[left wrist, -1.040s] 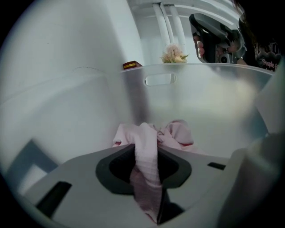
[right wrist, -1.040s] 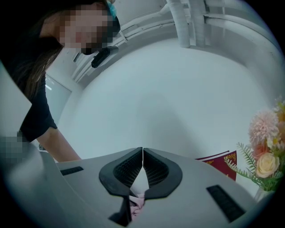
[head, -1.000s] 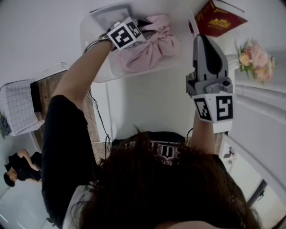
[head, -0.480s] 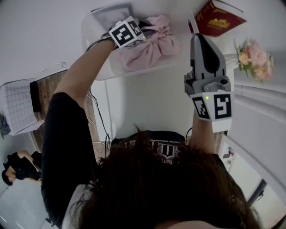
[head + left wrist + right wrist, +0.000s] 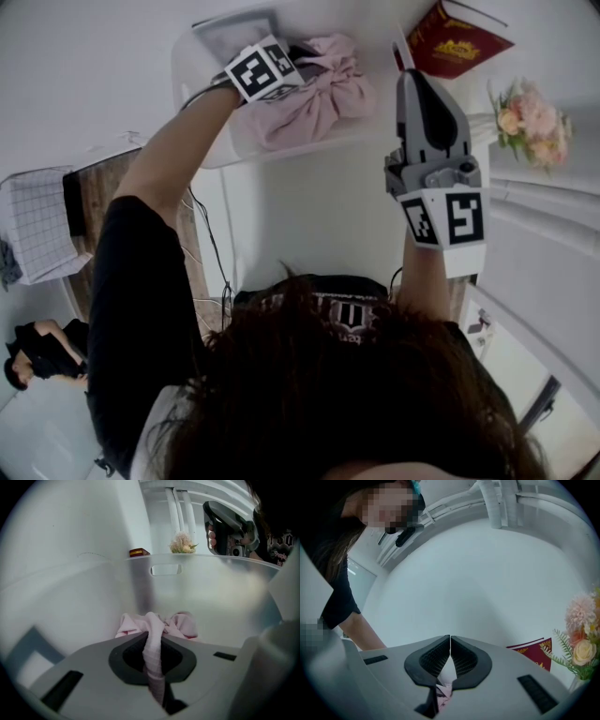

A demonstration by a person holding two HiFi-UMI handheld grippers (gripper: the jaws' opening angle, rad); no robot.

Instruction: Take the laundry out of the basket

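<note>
**Left jaws clamp a fold of pink laundry in the basket**

Closing is the one change: the left hand-held gripper (image 5: 153, 635) has just been drawing its jaws in, and they now pinch a rope-like fold of the pink laundry (image 5: 319, 94). Otherwise both hands sit where they were a second ago.

Nearest the head camera is dark hair (image 5: 347, 394). A black sleeve (image 5: 141, 281) and a bare forearm run up the left side of that view.

On the right side of the head view, the right hand-held gripper (image 5: 450, 638) is held up over the white bench (image 5: 319, 216). It sits just beside the basket's right end. Its own view shows the ribbed pads meeting at the tips with nothing gripped between them. A scrap of pink shows low in the gap behind the pads, and what it belongs to cannot be told.

Farther out, the white basket (image 5: 220, 592) stands on the bench. The left hand-held gripper reaches down into it, tilted, with its marker cube above the cloth. The pinched fold rises between the dark pads. The rest of the bundle lies bunched on the basket floor, against the far wall.

Beyond the basket, a red book (image 5: 459, 37) leans at the back. Flowers (image 5: 530, 117) stand to its right.
</note>
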